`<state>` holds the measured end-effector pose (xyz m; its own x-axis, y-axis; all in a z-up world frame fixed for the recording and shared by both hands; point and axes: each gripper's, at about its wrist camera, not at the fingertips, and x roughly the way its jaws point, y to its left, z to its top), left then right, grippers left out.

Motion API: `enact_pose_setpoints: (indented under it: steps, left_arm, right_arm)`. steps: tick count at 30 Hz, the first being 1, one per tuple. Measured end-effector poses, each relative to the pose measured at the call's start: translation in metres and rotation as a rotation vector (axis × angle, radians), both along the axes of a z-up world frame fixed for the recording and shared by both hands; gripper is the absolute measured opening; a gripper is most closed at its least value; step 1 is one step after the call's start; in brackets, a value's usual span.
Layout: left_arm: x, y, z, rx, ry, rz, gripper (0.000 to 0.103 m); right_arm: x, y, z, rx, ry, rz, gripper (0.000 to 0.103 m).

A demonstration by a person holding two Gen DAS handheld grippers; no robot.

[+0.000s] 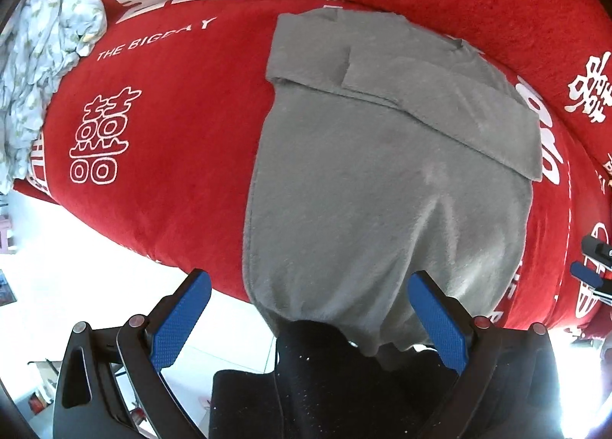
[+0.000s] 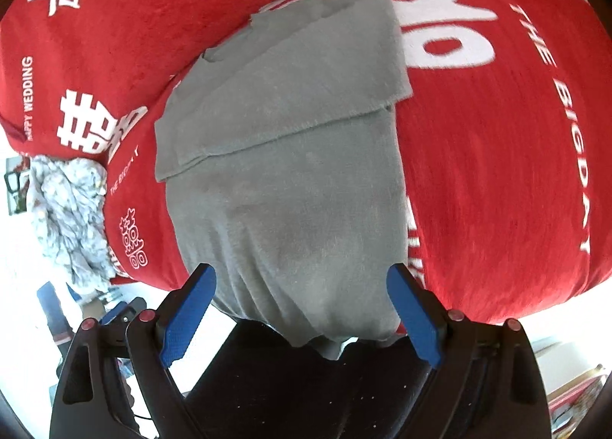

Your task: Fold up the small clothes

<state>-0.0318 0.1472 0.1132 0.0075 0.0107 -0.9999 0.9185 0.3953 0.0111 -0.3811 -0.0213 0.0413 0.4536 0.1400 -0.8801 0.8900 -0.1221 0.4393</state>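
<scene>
A grey garment (image 1: 382,179) lies flat on a red cover, its sleeves folded in across the far part. Its near hem hangs over the cover's front edge. My left gripper (image 1: 310,286) is open, its blue pads (image 1: 179,320) wide apart at the left part of the hem, holding nothing. My right gripper (image 2: 302,278) is open too, pads (image 2: 413,312) either side of the hanging hem of the same garment (image 2: 290,179). The right gripper also shows at the right edge of the left wrist view (image 1: 593,267).
The red cover (image 1: 160,140) with white characters and lettering spans both views (image 2: 497,156). A crumpled pale patterned cloth (image 1: 42,68) lies at its left end, also in the right wrist view (image 2: 72,217). Bright white floor lies below the front edge.
</scene>
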Motion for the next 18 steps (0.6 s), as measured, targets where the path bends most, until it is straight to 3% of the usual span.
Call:
enact_pose_setpoints:
  steps: [11, 18]
  left_arm:
    - [0.039, 0.068, -0.022, -0.020, 0.032, -0.034, 0.103]
    - [0.063, 0.118, -0.059, 0.037, 0.055, -0.022, 0.103]
  right_arm:
    - [0.031, 0.080, -0.026, 0.048, -0.011, -0.082, 0.093]
    - [0.043, 0.123, -0.045, 0.078, -0.011, -0.098, 0.093]
